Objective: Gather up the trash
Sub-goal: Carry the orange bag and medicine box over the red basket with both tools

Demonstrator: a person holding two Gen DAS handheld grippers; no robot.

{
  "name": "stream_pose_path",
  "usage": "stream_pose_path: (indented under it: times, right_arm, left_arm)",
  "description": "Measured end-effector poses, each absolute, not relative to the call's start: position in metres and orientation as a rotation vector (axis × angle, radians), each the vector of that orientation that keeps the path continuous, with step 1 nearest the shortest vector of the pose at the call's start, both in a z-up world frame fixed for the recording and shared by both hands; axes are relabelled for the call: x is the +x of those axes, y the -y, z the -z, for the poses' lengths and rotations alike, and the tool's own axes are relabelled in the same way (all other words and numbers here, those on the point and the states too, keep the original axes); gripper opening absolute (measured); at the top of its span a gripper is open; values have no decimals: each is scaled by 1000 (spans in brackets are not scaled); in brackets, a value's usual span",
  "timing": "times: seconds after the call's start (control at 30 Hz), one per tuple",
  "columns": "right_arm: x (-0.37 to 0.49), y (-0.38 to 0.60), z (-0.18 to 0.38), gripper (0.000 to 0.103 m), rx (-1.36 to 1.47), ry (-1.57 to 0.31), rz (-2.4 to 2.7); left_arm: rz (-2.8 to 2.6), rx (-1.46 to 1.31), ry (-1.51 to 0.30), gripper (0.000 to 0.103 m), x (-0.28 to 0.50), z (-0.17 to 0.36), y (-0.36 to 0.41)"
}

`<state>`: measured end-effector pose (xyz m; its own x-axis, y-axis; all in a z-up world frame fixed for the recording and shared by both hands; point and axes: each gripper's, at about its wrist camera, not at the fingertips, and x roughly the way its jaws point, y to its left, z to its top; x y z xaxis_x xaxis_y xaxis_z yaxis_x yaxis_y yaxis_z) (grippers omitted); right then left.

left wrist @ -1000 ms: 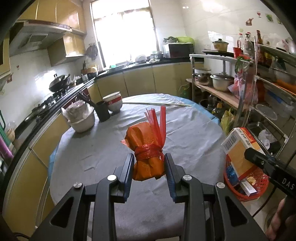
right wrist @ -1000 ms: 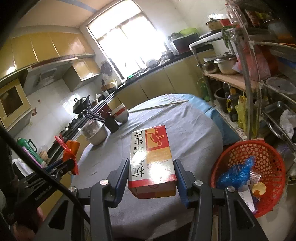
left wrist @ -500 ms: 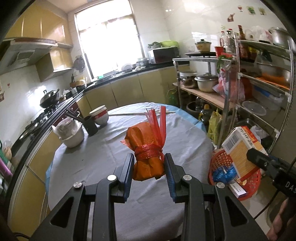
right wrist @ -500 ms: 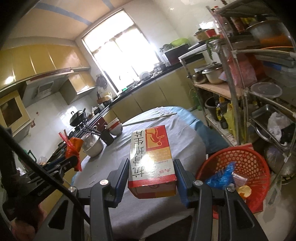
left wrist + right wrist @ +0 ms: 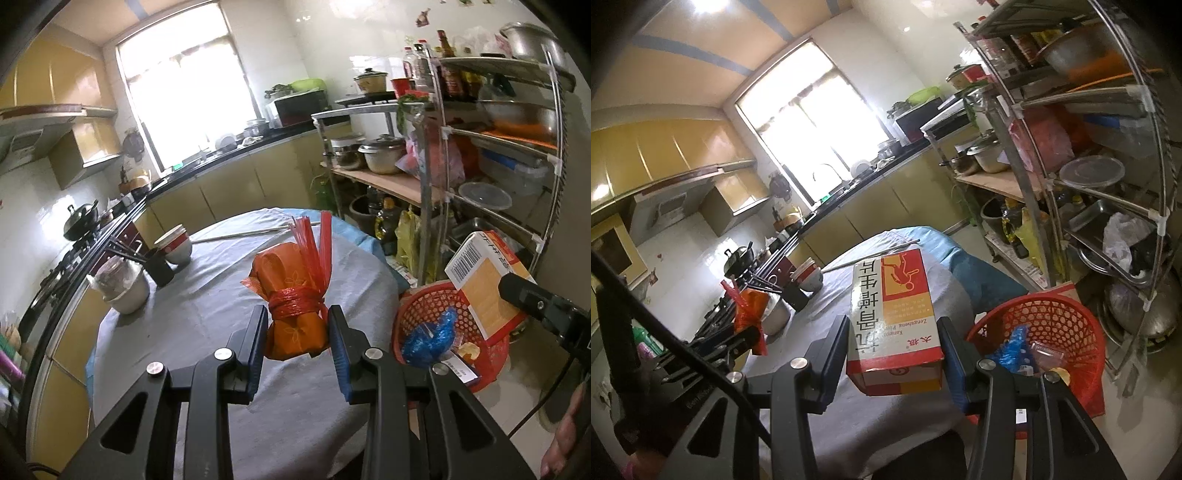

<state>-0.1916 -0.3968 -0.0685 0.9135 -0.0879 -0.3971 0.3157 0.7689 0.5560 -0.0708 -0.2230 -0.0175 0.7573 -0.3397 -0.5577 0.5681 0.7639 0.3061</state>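
Left wrist view: our left gripper [image 5: 297, 325] is clamped on the orange bundle [image 5: 293, 295], pads pressing its lower half just below the red string wrap, bundle upright and clear of the grey tablecloth [image 5: 207, 302]. Right wrist view: right gripper [image 5: 894, 350] is clenched on the red-and-white carton [image 5: 892, 306], gripped by its long sides near the near end, most of the box sticking out far past the jaws.

Both items are airborne. The red basket [image 5: 1067, 314] sits on the floor just right of the table, already holding a blue wrapper [image 5: 1012, 347] and small scraps. From the left camera the carton hangs over the basket's far-right rim.

Step in hand, as we read it: carry both to the basket and drop.

- We bring the carton further over the basket opening before releasing; it's long, so we tip its far end down or it may bridge the rim.
- We swing the bundle right, past the table edge, and keep it off the right gripper.
- Shelf rack [image 5: 1108, 155] stands close on the right, so we watch clearance.
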Motion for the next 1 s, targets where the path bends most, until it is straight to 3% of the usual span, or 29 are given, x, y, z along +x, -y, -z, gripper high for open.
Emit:
stream_pose_path:
  times: [1.0]
  right_arm:
    - [-247,446,88,51,744,-335,323]
  left_arm:
    - [642,569,-496,35,-106,38,307]
